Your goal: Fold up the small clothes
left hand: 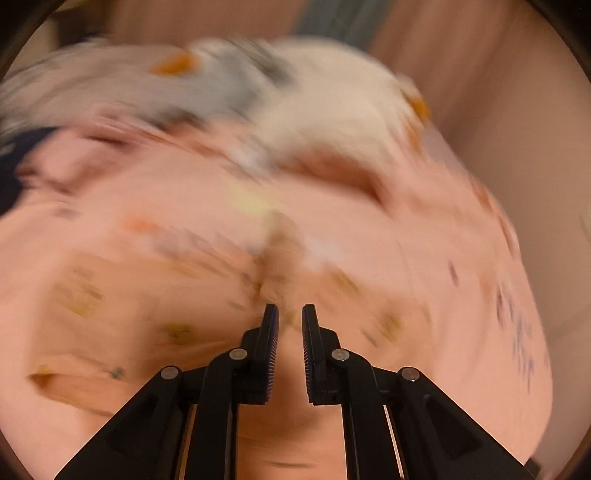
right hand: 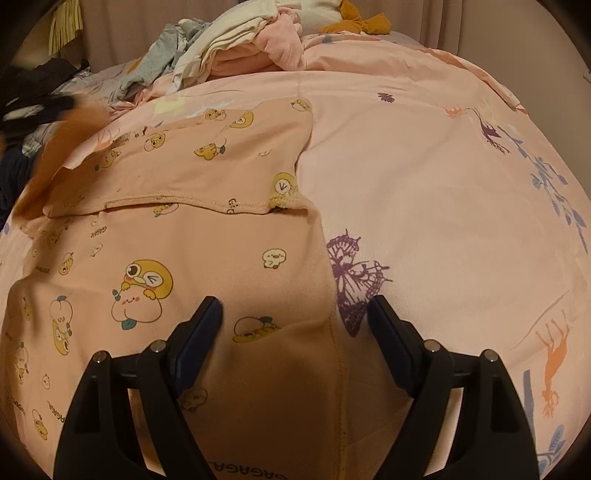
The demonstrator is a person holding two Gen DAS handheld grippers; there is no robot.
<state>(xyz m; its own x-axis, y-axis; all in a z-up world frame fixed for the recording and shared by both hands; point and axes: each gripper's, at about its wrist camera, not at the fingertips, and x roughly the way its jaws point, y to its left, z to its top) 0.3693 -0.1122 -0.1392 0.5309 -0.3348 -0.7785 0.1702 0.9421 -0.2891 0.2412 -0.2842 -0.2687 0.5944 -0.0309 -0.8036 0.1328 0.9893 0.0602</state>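
A peach garment (right hand: 207, 251) printed with yellow cartoon ducks lies flat on the pink bedsheet (right hand: 424, 184), its upper part folded down over itself (right hand: 207, 166). My right gripper (right hand: 294, 306) hovers just above the garment's right edge, open wide, with no cloth pinched between its fingers. The left wrist view is badly blurred by motion. There my left gripper (left hand: 290, 310) is shut, with a small bunch of peach cloth (left hand: 275, 284) at its fingertips. In the right wrist view the left gripper (right hand: 40, 107) is a dark blur at the far left, a blurred strip of cloth (right hand: 62, 147) trailing from it.
A heap of unfolded clothes (right hand: 236, 37), white, pink, grey and mustard, sits at the far side of the bed and shows as a blur in the left wrist view (left hand: 295, 92). Dark clothing (right hand: 14, 166) lies at the left edge. A curtain (right hand: 480, 22) hangs behind.
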